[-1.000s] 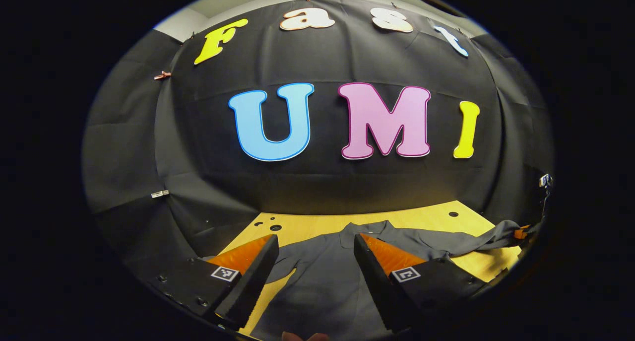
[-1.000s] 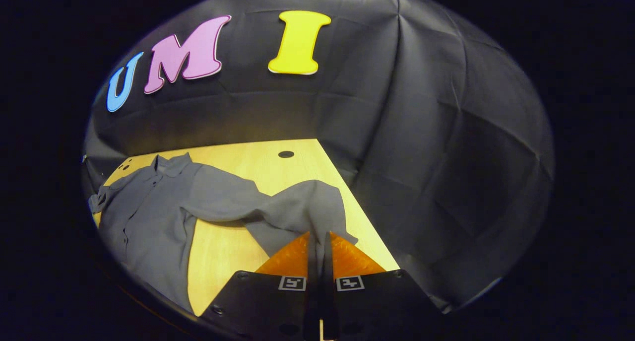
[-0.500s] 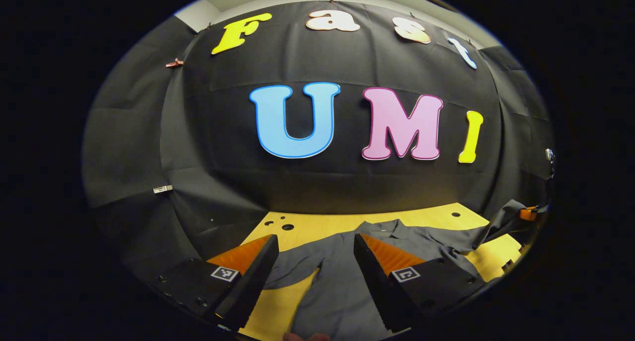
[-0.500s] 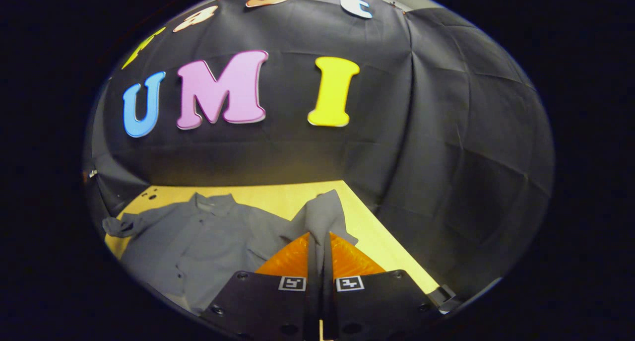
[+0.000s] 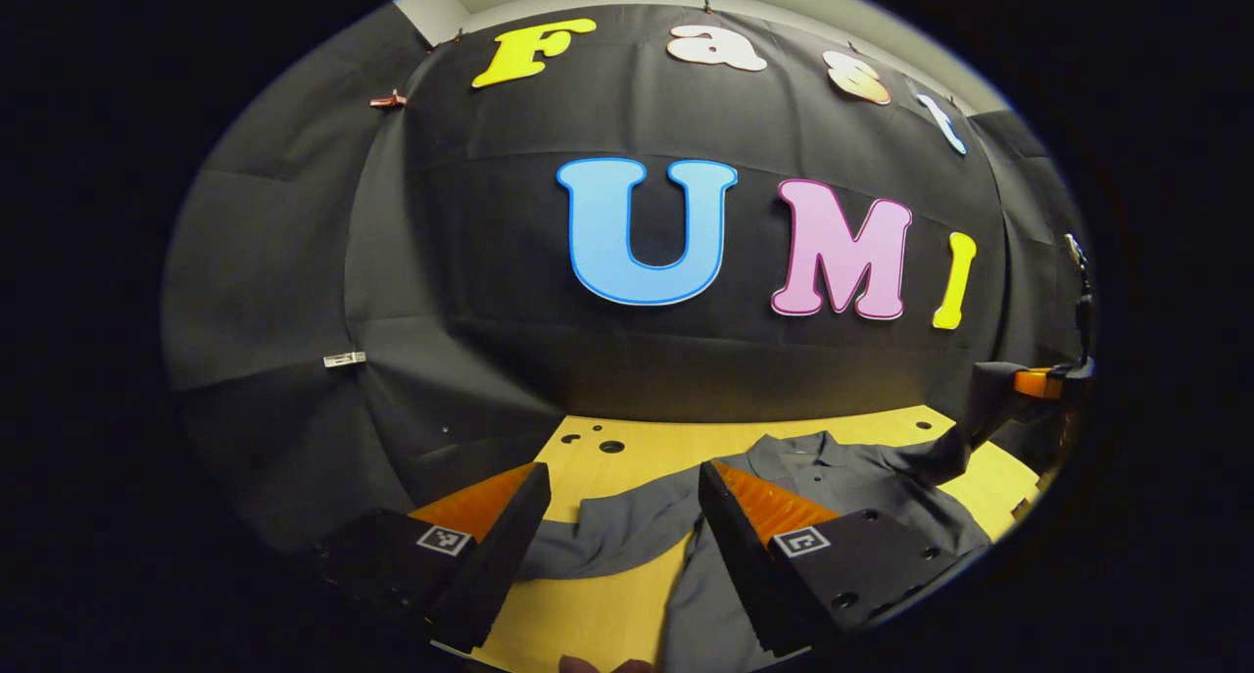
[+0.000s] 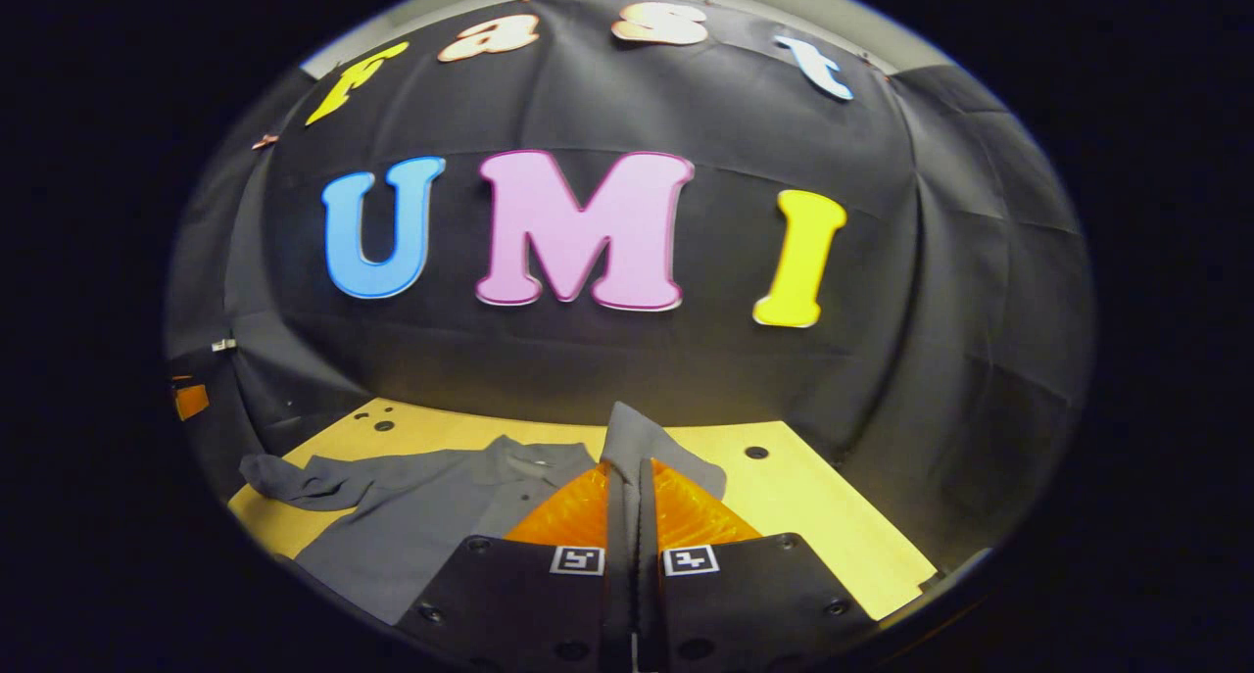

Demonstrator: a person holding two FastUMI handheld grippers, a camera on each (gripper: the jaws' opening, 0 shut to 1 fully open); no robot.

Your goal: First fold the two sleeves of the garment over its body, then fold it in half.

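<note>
A grey collared shirt [image 5: 843, 482] lies flat on the yellow table [image 5: 647, 443]. My left gripper [image 5: 619, 477] hovers open above its left sleeve [image 5: 602, 536], which stretches out on the wood between the fingers. At the far right of the left gripper view, the right gripper [image 5: 1043, 384] holds the other sleeve lifted off the table. In the right gripper view, my right gripper [image 6: 632, 469] is shut on that sleeve [image 6: 637, 436], whose cuff sticks up past the fingertips. The shirt body [image 6: 431, 506] and its far sleeve [image 6: 284, 477] lie to the left.
The table [image 6: 833, 516] has several small round holes near its back corners, one of them a hole [image 5: 611, 447] and another a hole [image 6: 755, 452]. Black cloth walls close in behind and on both sides. Bare wood lies right of the shirt in the right gripper view.
My right gripper has lifted the right sleeve and carried it leftward toward the shirt body. My left gripper has shifted left, from over the body to over the left sleeve.
</note>
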